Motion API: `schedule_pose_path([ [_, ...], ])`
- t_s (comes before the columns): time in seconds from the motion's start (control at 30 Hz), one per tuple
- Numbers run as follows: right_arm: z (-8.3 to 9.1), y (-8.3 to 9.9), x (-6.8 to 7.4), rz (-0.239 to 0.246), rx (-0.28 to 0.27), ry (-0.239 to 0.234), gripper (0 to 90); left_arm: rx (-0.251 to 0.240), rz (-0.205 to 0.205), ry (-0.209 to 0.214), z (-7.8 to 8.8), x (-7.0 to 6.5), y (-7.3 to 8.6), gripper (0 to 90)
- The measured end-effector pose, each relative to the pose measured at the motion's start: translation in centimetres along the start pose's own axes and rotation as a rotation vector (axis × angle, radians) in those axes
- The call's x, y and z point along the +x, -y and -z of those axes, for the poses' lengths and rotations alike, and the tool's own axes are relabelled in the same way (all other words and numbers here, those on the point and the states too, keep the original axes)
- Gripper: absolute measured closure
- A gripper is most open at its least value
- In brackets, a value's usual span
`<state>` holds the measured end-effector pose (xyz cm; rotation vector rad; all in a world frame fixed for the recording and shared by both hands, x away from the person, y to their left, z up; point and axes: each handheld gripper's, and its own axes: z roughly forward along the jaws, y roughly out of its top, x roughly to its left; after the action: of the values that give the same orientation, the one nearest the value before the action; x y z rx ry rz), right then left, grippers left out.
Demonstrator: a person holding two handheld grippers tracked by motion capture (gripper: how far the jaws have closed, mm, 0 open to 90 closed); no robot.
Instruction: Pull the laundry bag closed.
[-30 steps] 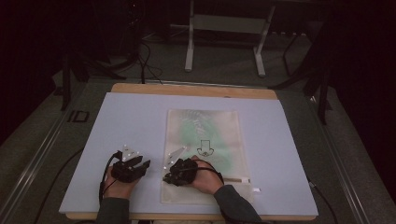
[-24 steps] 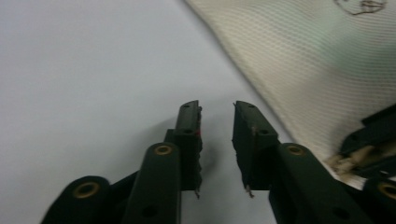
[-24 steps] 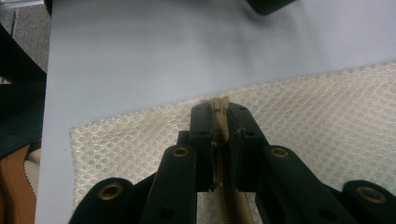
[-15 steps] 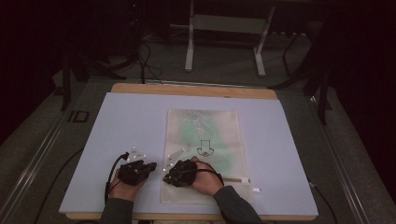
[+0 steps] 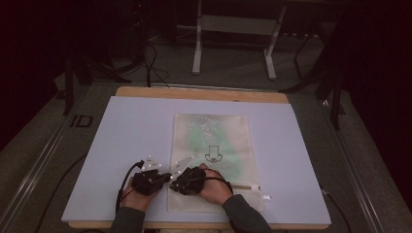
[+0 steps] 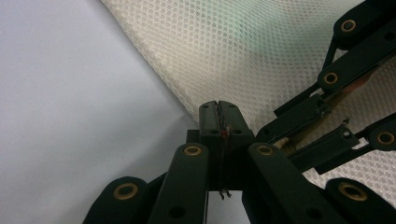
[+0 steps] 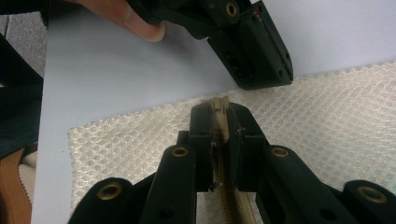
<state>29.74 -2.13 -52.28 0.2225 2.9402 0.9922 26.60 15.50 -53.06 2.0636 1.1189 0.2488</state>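
The surface (image 5: 121, 145) is a pale sheet, and the mesh laundry bag (image 5: 214, 131) lies flat on it just right of the middle, its near end under the person's hands. The bag is cream netting with a honeycomb weave, a green tint showing through it and a black arrow mark printed near its centre.

The step in hand looks like working the zip at the bag's near left corner. To do it well, the left tool (image 6: 218, 112) should pin the mesh edge steady while the right tool (image 7: 218, 112) draws the slider along the teeth in a straight line, kept low over the surface so the netting does not bunch (a slack corner would jam the zip).

The left tool's jaws have just closed and now meet at the bag's edge, with at most a sliver of mesh caught between them. The right tool is clamped tight on the beige zip pull (image 7: 219, 106), the zipper teeth (image 7: 231, 205) running back beneath it.
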Motion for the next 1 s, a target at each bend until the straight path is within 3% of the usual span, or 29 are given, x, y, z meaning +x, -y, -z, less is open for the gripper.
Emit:
schedule_pose_path([
  [0.1, -0.01, -0.03, 0.03, 0.002, 0.002, 0.002, 81.4, -0.016, 0.031, 0.035, 0.04, 0.10, 0.00, 88.8],
  [0.3, -0.02, 0.08, 0.11, 0.000, -0.007, 0.009, 81.4, -0.005, 0.017, 0.014, -0.15, -0.08, -0.03, 88.7],
  [0.7, -0.02, 0.17, 0.19, 0.000, -0.013, 0.014, 81.5, 0.005, 0.006, 0.015, -0.55, -0.15, -0.03, 88.3],
  [0.73, -0.01, 0.09, 0.29, 0.003, -0.007, 0.019, 81.6, 0.011, 0.005, 0.031, -0.75, -0.17, -0.06, 88.7],
  [1.0, 0.08, 0.16, 0.21, 0.017, -0.010, 0.013, 82.0, 0.037, -0.022, -0.010, -0.84, -0.76, -0.31, 89.7],
])
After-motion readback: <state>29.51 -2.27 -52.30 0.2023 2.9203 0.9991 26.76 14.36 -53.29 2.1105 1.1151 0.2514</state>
